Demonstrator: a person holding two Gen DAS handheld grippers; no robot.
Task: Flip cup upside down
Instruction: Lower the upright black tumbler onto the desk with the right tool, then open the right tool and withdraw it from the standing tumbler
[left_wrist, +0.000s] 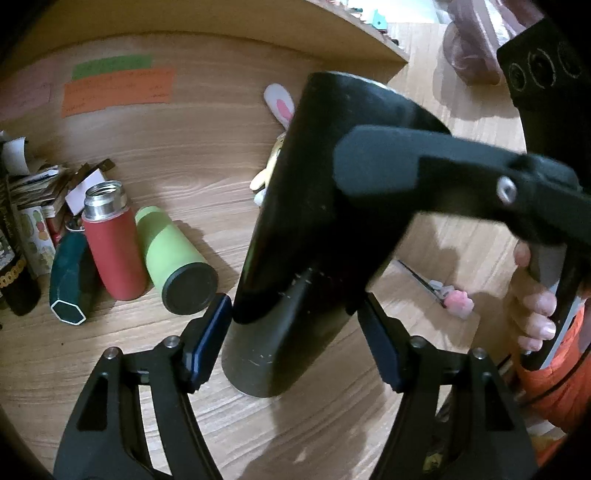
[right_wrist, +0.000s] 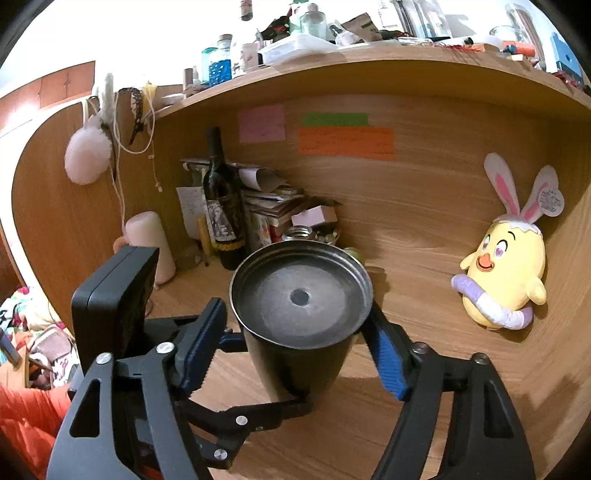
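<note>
Both tools bracket the black cup (right_wrist: 301, 332), which stands upright on the wooden surface (right_wrist: 424, 406) with its mouth up and nothing visible inside. The right tool (right_wrist: 295, 350) is spread wide, its blue pads (right_wrist: 386, 365) flanking the cup walls (contact cannot be told). The left tool (left_wrist: 291, 343) is likewise wide around the cup's lower body. Near the surface's back-left corner, a red bottle (left_wrist: 110, 243) stands uncapped; a green bottle (left_wrist: 173, 258) lies beside it.

We're in a home, at a wooden desk nook (right_wrist: 424, 236): plush chick with bunny ears (right_wrist: 506, 273), sticky notes (right_wrist: 345, 142) on the back panel, wine bottle (right_wrist: 221, 199), stack of books and papers (right_wrist: 277, 206), cluttered shelf (right_wrist: 332, 66) of jars overhead, water bottles (left_wrist: 114, 240) on the desk.
</note>
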